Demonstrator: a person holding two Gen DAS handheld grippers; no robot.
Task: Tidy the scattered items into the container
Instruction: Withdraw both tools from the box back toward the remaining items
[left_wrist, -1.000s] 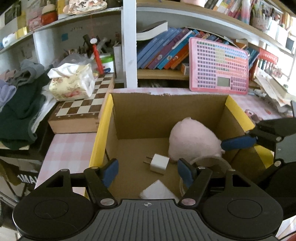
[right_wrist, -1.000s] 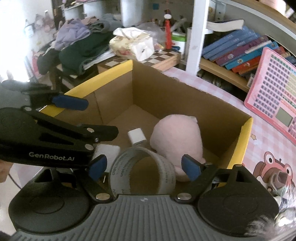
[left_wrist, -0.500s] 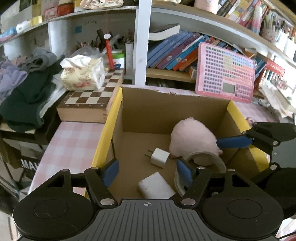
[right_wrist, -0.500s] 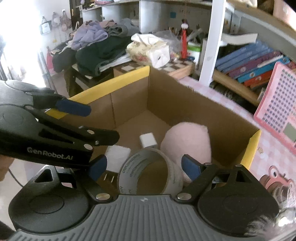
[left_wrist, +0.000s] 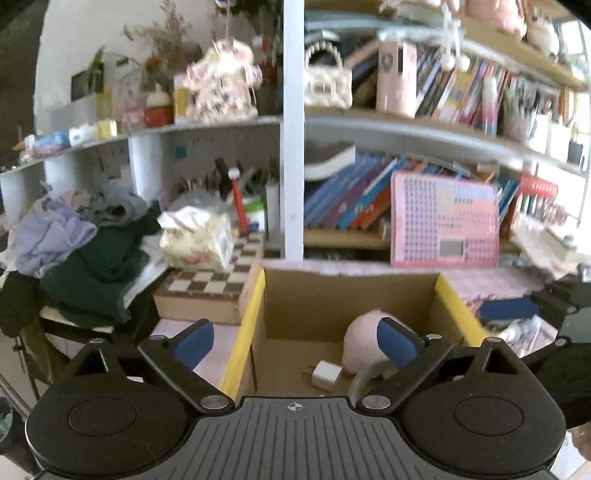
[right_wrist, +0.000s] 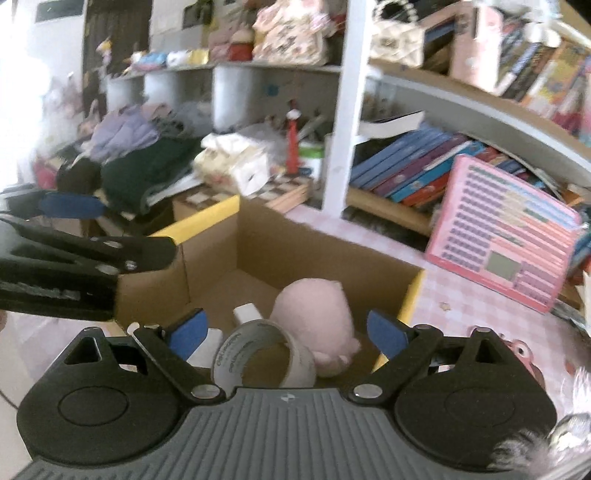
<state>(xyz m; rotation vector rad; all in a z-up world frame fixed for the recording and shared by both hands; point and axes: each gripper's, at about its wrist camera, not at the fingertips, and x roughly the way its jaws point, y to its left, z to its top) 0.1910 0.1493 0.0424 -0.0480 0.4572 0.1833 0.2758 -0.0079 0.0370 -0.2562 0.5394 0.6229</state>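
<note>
Box (right_wrist: 388, 273): holds plush toy (right_wrist: 314, 314), tape roll (right_wrist: 266, 350), charger (left_wrist: 327, 374).
Grippers: left gripper (left_wrist: 295, 341) and right gripper (right_wrist: 284, 332) wide, empty.
Left: apparently little; tabletop mostly unseen.

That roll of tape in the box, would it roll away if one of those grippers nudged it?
The roll of tape looks propped on its edge, so a nudge might roll or topple it. The pink plush toy beside it would probably stop it. It seems stiff and light.
</note>
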